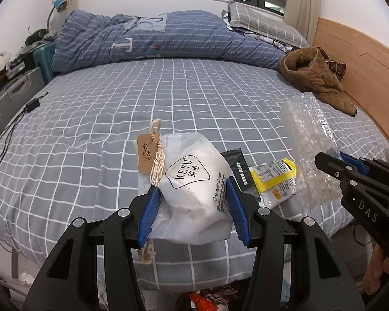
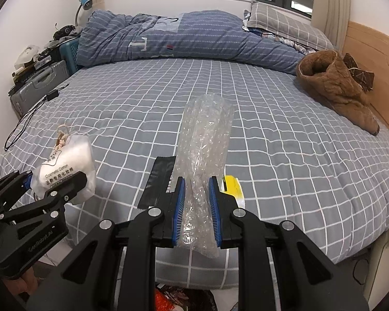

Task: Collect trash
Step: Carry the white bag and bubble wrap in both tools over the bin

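My left gripper is shut on a white cosmetic cotton bag with a brown tag and rope cord, held above the near edge of the bed. It also shows in the right wrist view. My right gripper is shut on a clear bubble wrap sleeve, which stands up from the jaws; it also shows in the left wrist view. A black sachet and a yellow wrapper lie on the bed under the grippers.
The bed has a grey checked sheet, a blue quilt at the far side, a brown fleece garment by the wooden headboard, and a black cable at the left. A bag with orange trash is on the floor below.
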{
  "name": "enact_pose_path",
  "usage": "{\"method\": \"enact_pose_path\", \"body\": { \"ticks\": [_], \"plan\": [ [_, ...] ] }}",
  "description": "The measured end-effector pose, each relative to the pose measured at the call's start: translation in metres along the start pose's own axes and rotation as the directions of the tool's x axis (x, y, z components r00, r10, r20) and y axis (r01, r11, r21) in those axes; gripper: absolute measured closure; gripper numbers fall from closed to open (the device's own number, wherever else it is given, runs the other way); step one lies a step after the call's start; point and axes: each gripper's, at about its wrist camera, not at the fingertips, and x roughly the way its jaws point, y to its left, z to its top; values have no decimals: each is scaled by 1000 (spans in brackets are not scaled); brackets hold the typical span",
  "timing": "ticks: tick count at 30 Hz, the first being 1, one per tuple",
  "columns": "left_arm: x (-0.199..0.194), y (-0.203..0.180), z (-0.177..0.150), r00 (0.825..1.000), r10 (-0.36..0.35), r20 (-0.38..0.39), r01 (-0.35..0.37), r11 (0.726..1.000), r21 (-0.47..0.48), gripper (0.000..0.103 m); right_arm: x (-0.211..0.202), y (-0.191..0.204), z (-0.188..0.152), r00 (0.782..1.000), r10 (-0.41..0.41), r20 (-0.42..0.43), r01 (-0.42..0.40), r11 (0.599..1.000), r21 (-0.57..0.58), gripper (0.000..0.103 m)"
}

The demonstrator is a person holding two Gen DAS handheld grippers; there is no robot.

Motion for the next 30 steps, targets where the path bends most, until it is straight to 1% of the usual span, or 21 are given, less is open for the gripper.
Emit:
{"method": "enact_pose_path", "body": {
  "ticks": [12, 17, 24, 30],
  "plan": [
    [-29, -4, -24, 1000, -17, -3, 17, 1000, -4, 54, -34, 8, -23, 1000, 16, 13, -16, 1000, 8, 85],
    [-38, -6, -34, 1000, -25, -9, 24, 999, -21, 54, -47, 9, -32, 1000, 8, 14, -8, 1000, 6, 85],
    [-53, -10, -47, 999, -30, -11, 30, 999, -30, 54, -59, 6, -52, 1000, -1, -3, 1, 1000, 14, 85],
    [-61, -12, -63, 999, -37, -31, 36, 999, -36, 54, -66, 10, -71, 1000, 6, -27, -6, 1000, 19, 85]
  ]
}}
